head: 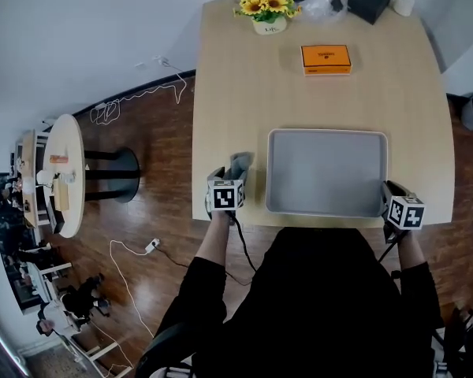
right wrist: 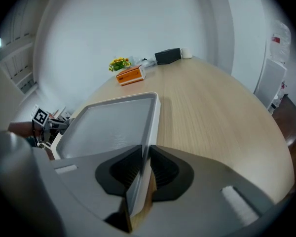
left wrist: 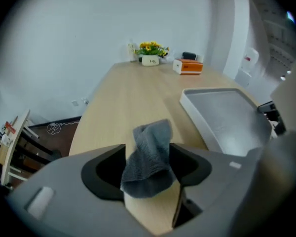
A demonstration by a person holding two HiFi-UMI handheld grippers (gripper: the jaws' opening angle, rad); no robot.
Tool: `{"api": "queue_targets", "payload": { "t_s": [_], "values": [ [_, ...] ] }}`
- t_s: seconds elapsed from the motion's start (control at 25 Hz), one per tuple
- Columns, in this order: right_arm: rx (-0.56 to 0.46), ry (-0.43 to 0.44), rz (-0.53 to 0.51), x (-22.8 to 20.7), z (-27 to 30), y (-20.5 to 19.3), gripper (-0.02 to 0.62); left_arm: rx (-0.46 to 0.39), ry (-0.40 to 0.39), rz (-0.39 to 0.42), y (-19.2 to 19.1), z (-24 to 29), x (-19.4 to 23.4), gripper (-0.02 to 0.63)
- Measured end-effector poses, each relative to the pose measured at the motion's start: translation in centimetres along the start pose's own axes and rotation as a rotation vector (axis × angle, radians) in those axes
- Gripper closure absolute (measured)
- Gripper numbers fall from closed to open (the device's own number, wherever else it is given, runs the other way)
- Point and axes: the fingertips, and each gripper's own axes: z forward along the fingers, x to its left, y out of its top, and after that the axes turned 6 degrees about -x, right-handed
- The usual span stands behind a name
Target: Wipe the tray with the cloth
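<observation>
Head view: the grey tray [head: 328, 134] lies at the table's [head: 244, 93] near edge, the cloth [head: 240, 166] just left of it at my left gripper [head: 232, 181].

Left gripper view: my jaws stand wide around the bunched cloth.

Right gripper view: my right gripper [right wrist: 144, 171] pinches the tray's rim.

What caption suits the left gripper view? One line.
Open left tongs straddle a crumpled grey cloth on the wooden table, beside the grey tray.

Cloth [head: 241, 164] partly hidden behind the left hand-held gripper [head: 230, 178]
</observation>
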Motion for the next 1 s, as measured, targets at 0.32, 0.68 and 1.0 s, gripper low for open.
{"api": "queue_targets", "payload": {
  "t_s": [0.32, 0.68, 1.0],
  "values": [
    [-0.005, 0.011, 0.004, 0.3, 0.1, -0.1, 0.537, -0.102, -0.052, -0.024, 5.1, -1.7, -2.6, 0.603],
    [-0.014, 0.014, 0.024, 0.4, 0.0, -0.2, 0.537, -0.042, -0.153, 0.272, 10.9, 6.4, -12.5, 0.603],
    [-0.042, 0.017, 0.033, 0.6, -0.1, 0.0, 0.537, -0.018, -0.188, 0.374, 11.4, 6.9, -14.0, 0.602]
  ]
}}
